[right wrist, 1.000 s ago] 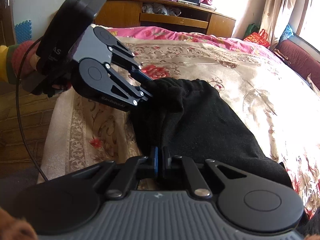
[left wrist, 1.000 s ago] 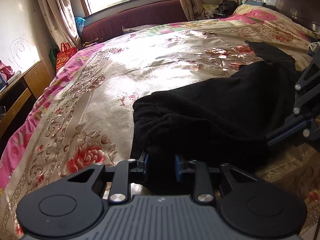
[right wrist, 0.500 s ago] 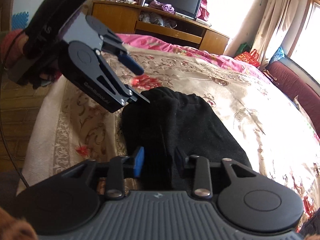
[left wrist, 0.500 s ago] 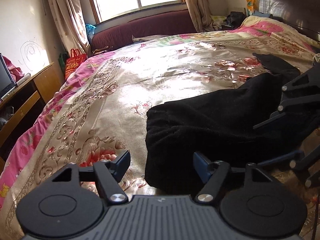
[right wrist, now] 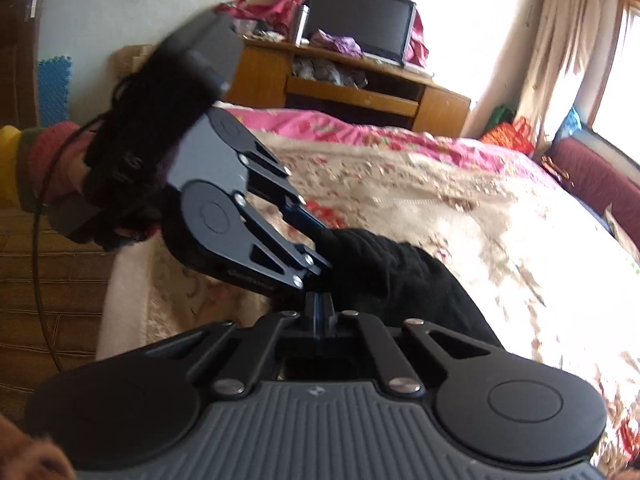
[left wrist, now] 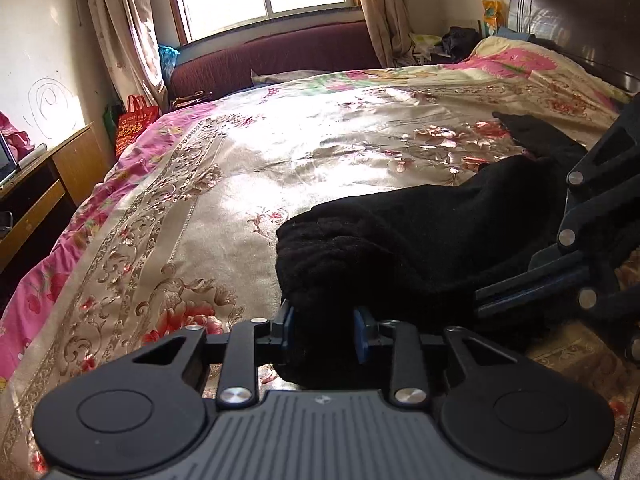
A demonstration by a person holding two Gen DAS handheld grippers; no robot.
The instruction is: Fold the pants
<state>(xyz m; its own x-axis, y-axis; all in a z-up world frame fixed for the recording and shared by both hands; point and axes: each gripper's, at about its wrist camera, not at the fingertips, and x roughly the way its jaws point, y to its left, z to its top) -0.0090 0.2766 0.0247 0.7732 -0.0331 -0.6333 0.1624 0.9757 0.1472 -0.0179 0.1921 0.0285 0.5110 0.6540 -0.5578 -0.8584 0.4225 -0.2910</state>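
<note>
floral bedspread (left wrist: 248, 184) with black pants (left wrist: 420, 240) bunched near its edge. left gripper (left wrist: 323, 334) closing on thick fleecy fabric, right gripper (right wrist: 319, 310) pinched fully together at the hem. soft, floppy stuff, grab the waistband corners.

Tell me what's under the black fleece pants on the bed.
The black fleece pants lie bunched on the shiny floral bedspread, which shows all around them. Whatever sits directly beneath the fabric is covered. The left gripper is closing with one thick edge between its pads.
</note>
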